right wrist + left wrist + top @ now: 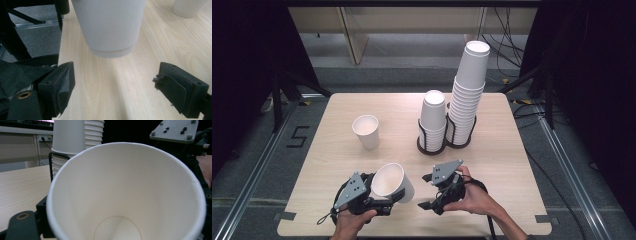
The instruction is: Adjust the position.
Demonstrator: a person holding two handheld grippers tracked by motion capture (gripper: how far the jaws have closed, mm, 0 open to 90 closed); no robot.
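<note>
Paper cup (393,181), light and easily crushed, sits pinched low by the left gripper (379,200) jaws; right gripper (428,192) jaws spread.

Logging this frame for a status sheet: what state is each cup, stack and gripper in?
Held paper cup: tilted, empty, gripped at its rim by the left gripper.
Left gripper: shut on the cup.
Right gripper: open, empty.
Lone paper cup: upright, empty.
Short cup stack: upside down in holder.
Tall cup stack: upside down in holder.

Left claw (384,200) gripping tilted paper cup (393,181) (mouth up-left); right claw (427,192) open beside it
</note>
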